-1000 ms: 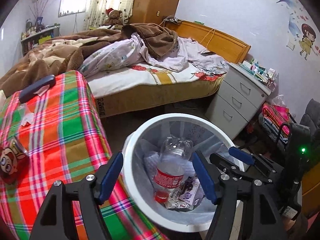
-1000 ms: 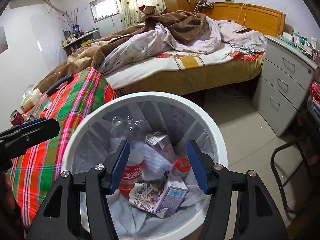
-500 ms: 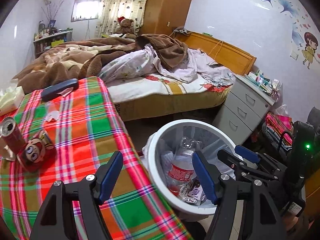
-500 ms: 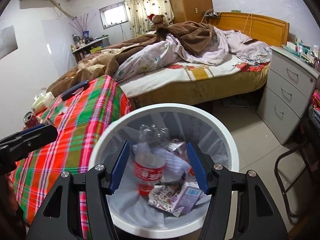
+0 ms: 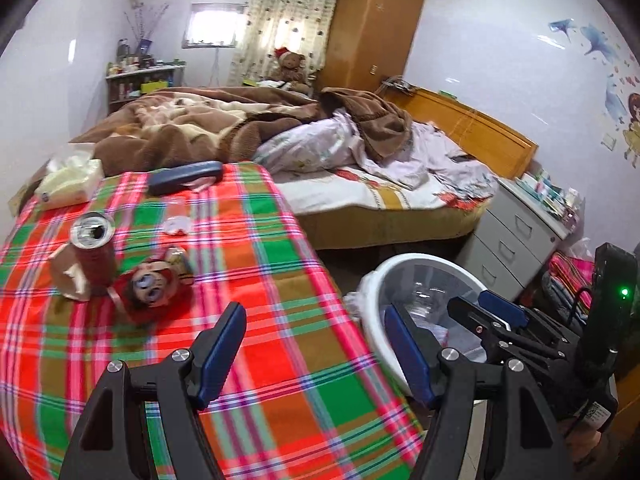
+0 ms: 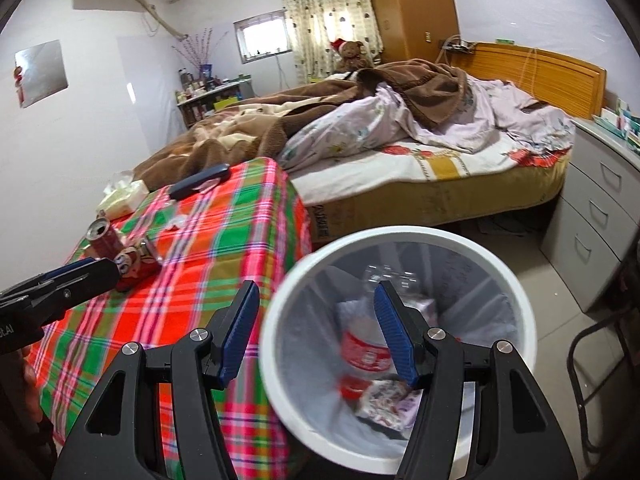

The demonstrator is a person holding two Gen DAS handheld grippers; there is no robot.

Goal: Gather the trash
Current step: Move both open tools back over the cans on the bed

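Note:
A white trash bin (image 6: 516, 292) stands on the floor beside the plaid-covered table (image 5: 248, 360); it holds a plastic bottle (image 6: 366, 354) and cartons. The bin also shows in the left wrist view (image 5: 374, 280). On the table stand an opened red can (image 5: 94, 250), a monkey-face can lying down (image 5: 154, 282), a crumpled wrapper (image 5: 176, 226) and torn paper (image 5: 68, 276). My left gripper (image 5: 316, 354) is open and empty over the table's right edge. My right gripper (image 6: 316, 330) is open and empty over the bin's left rim.
A tissue pack (image 5: 68, 184) and a dark blue case (image 5: 184, 176) lie at the table's far end. An unmade bed (image 5: 360, 168) stands behind. A grey drawer unit (image 5: 516, 236) is to the right of the bin. A chair frame (image 6: 600, 360) is at right.
Both grippers have swung left from over the bin toward the table; the cans and wrapper have come into view. Both stay open and empty.

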